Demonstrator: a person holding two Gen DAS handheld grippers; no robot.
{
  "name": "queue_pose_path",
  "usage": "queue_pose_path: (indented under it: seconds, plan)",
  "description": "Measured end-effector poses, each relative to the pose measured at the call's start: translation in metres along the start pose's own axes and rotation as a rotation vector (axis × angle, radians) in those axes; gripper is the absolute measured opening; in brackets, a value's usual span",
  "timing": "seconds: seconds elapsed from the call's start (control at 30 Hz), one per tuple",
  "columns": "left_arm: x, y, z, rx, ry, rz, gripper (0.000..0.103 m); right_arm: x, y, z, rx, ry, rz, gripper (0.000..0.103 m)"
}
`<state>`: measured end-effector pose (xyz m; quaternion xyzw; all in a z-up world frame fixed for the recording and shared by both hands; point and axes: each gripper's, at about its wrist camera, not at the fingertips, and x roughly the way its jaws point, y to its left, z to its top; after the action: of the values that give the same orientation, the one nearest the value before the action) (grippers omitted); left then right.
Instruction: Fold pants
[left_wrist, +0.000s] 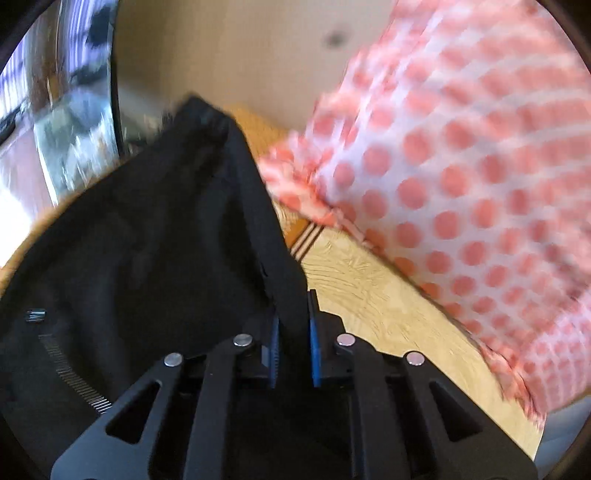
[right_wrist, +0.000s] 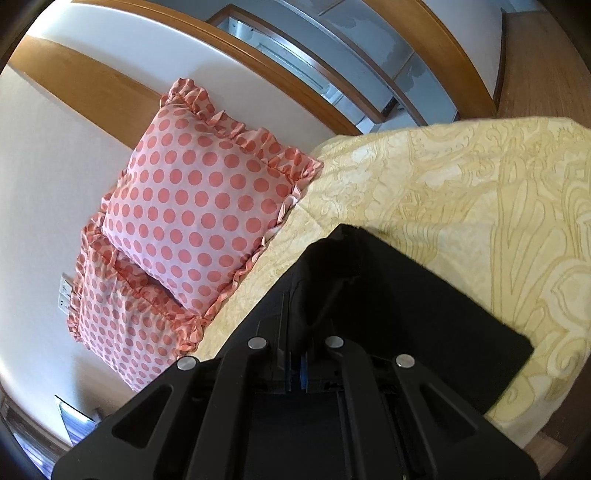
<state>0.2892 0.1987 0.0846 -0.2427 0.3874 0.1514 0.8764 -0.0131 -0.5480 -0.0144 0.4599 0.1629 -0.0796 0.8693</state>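
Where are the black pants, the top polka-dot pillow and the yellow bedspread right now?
black pants (right_wrist: 413, 314): right wrist view, flat panel lying on the bed.
top polka-dot pillow (right_wrist: 207, 206): right wrist view, middle of its dotted face.
yellow bedspread (right_wrist: 498, 192): right wrist view, bare patterned area beyond the pants.

One pair of black pants (right_wrist: 399, 295), two polka-dot pillows (right_wrist: 207, 206), one yellow bedspread (right_wrist: 480, 192), two tongs (left_wrist: 293, 339).

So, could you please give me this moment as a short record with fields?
garment: black pants, partly lifted off the bed
left gripper: fingers shut on a pants edge
right gripper: fingers shut on the pants
surface: yellow patterned bedspread
nearby: two polka-dot pillows against the wall
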Motion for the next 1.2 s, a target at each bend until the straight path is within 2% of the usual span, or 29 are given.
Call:
queue_pose_path:
  seconds: [0.03, 0.1, 0.2, 0.33, 0.43, 0.77, 0.9, 1.0, 1.2]
  plan:
    - [-0.038, 0.015, -0.013, 0.005, -0.065, -0.039, 0.013, -0.002, 0.001, 0.001, -0.006, -0.009, -0.002, 0.003]
    - [-0.091, 0.044, -0.040, -0.013, -0.141, -0.093, 0.013, -0.006, -0.001, 0.003, -0.012, -0.024, 0.000, 0.003]
    - [-0.144, 0.088, -0.106, -0.030, -0.191, -0.090, 0.014, -0.013, -0.009, 0.006, -0.013, -0.041, -0.005, 0.003]
    - [-0.151, 0.132, -0.190, -0.051, -0.131, 0.000, 0.014, -0.015, -0.021, 0.003, 0.019, -0.022, -0.027, 0.003]
    - [-0.146, 0.150, -0.225, -0.077, -0.092, 0.025, 0.013, -0.014, -0.025, 0.000, 0.030, -0.009, -0.052, 0.003]
    - [-0.143, 0.158, -0.237, -0.101, -0.107, 0.008, 0.016, -0.014, -0.034, -0.003, 0.064, 0.013, -0.088, 0.003]
    - [-0.144, 0.160, -0.243, -0.110, -0.108, -0.008, 0.017, -0.029, -0.034, 0.002, 0.069, -0.043, -0.100, 0.003]
    - [-0.145, 0.156, -0.248, -0.093, -0.128, 0.010, 0.017, -0.027, -0.038, 0.002, 0.071, -0.025, -0.133, 0.003]
    - [-0.151, 0.162, -0.252, -0.113, -0.136, -0.019, 0.010, -0.025, -0.042, -0.002, 0.081, -0.019, -0.156, 0.003]
